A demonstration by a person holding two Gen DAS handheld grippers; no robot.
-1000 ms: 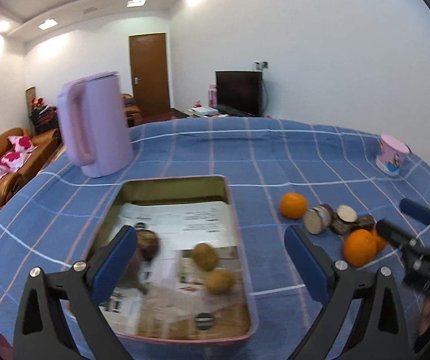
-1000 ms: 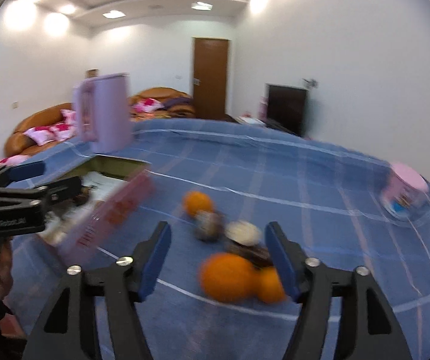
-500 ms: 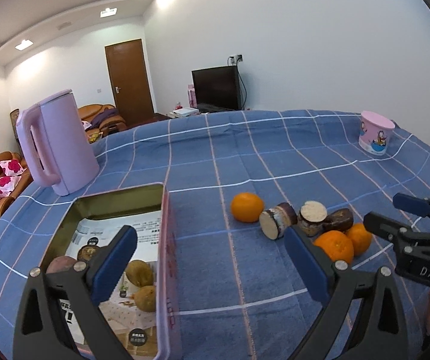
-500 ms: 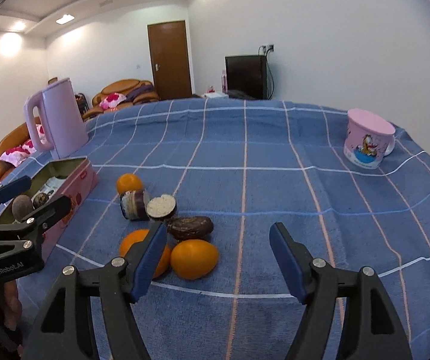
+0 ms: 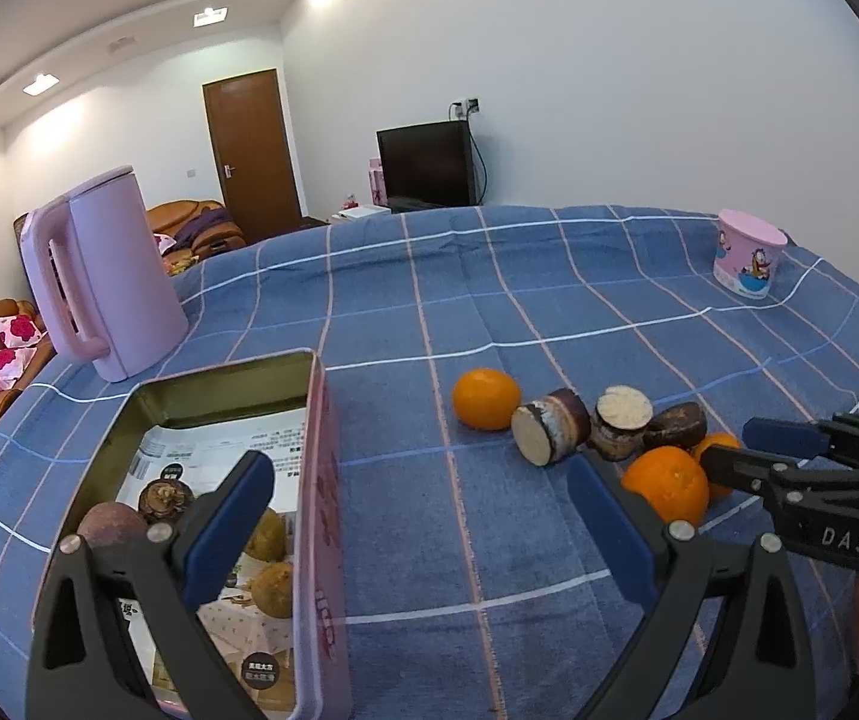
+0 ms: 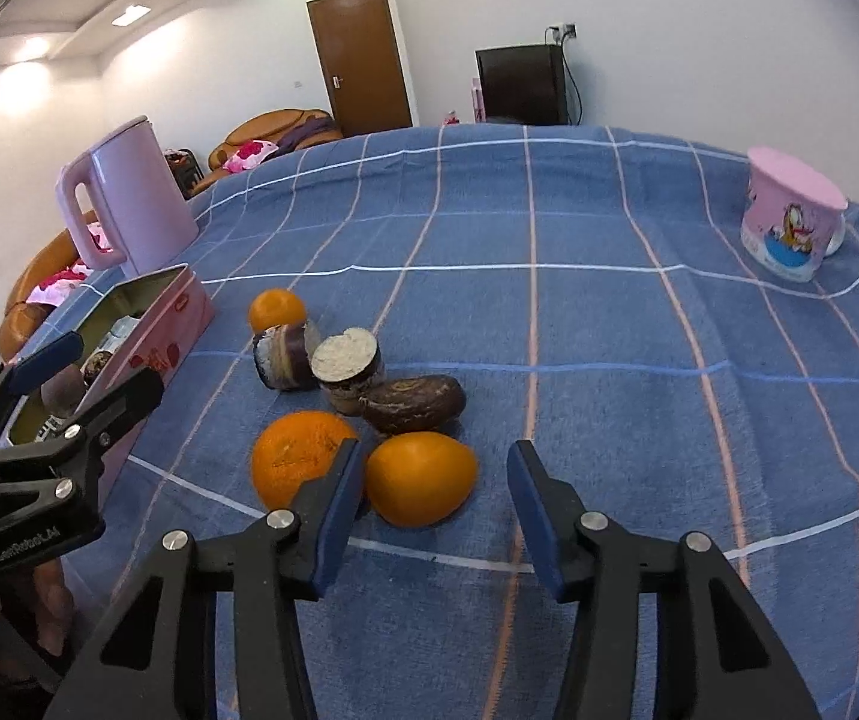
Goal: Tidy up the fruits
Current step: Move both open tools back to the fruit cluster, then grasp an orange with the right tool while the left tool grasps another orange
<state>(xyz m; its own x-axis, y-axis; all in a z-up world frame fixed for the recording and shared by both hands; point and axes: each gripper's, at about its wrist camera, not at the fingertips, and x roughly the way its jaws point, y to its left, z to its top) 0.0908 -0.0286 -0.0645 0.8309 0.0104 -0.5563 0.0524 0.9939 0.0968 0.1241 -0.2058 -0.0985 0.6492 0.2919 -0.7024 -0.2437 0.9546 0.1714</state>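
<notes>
Two oranges lie nearest our spread, empty right tongs [image 6: 434, 501], which have closed in on the smoother orange [image 6: 421, 477]. Our left tongs [image 5: 420, 513], also spread and empty, have swung from the tin [image 5: 315, 516] toward the pile on the counter [image 6: 609, 312]; pickup looks next.

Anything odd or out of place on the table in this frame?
Mostly ordinary. The pink cup stands upside down at the far right, and two cut chunks with pale faces lie among the loose oranges beside the tin. Nothing spilled or visibly damaged.
</notes>
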